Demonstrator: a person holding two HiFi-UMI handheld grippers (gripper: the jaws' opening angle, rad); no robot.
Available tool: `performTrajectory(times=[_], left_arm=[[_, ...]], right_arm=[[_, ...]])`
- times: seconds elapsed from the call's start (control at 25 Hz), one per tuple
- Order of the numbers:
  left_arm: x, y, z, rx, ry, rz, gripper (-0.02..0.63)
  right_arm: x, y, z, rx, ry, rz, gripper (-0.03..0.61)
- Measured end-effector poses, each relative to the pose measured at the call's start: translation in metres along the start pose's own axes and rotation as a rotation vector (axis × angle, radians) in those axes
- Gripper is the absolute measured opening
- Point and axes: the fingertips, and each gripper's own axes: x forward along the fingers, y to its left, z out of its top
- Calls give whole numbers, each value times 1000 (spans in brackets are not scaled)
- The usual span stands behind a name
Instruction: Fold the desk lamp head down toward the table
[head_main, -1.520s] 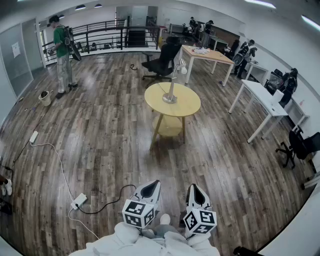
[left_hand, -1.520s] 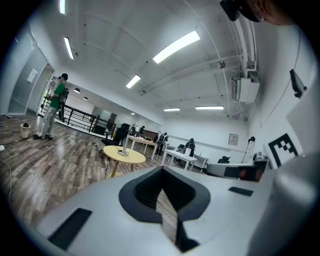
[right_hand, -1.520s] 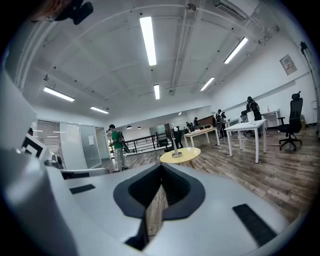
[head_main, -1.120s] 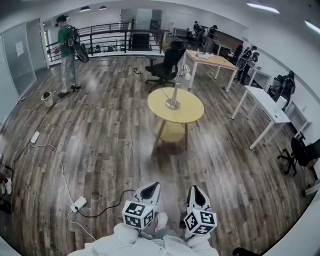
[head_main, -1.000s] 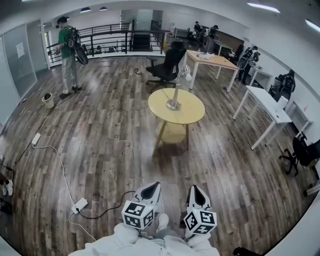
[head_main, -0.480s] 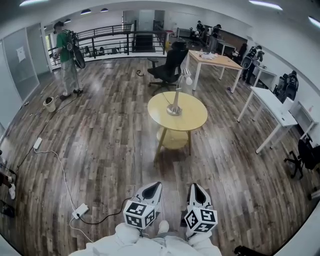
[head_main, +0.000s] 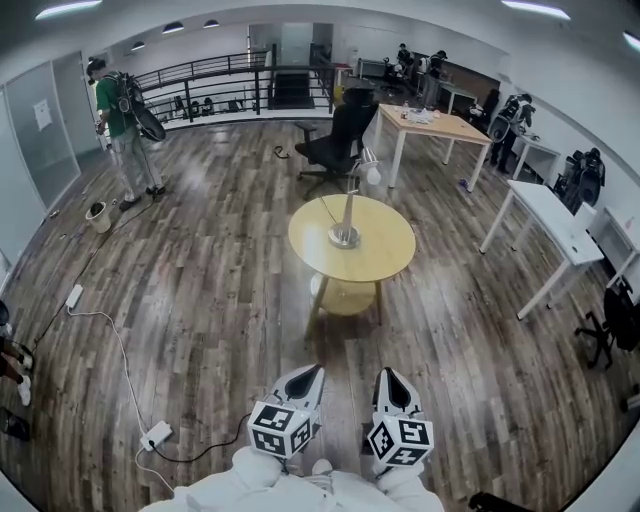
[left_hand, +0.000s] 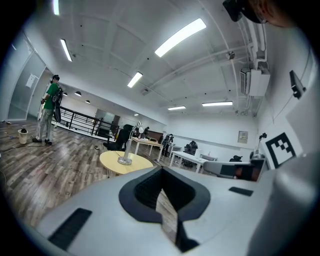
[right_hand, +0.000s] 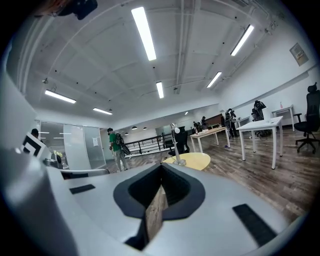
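Observation:
The desk lamp (head_main: 346, 215) stands upright on a round yellow table (head_main: 385, 250) in the middle of the room. Its silver base sits near the table's centre and its small head (head_main: 370, 172) is raised at the far side. Both grippers hang low at the bottom of the head view, well short of the table. My left gripper (head_main: 305, 373) is shut with nothing in it, and so is my right gripper (head_main: 389, 378). The left gripper view shows the lamp (left_hand: 127, 150) far ahead beyond the left gripper (left_hand: 161, 171). The right gripper view shows the lamp (right_hand: 176, 145) beyond the right gripper (right_hand: 161, 169).
A black office chair (head_main: 335, 135) and a wooden desk (head_main: 435, 125) stand behind the table. White desks (head_main: 545, 215) line the right side. A person in green (head_main: 120, 110) stands far left. A power strip (head_main: 158, 435) with cable lies on the floor at my left.
The table and lamp have come closer and lower in the head view as I walk toward them. Both grippers stay shut, side by side.

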Motion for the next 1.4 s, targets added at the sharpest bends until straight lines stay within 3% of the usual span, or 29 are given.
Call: performTrajectory(times=[0.28, 0.8, 1.4], left_arm=[[62, 8, 12, 4, -10, 6, -2], [123, 32, 28, 10, -6, -10, -2], [201, 99, 63, 25, 4, -50, -2]], right_arm=[[51, -34, 10, 3, 16, 21, 12], [105, -63, 4, 21, 57, -6, 14], [211, -65, 25, 27, 24, -35, 12]])
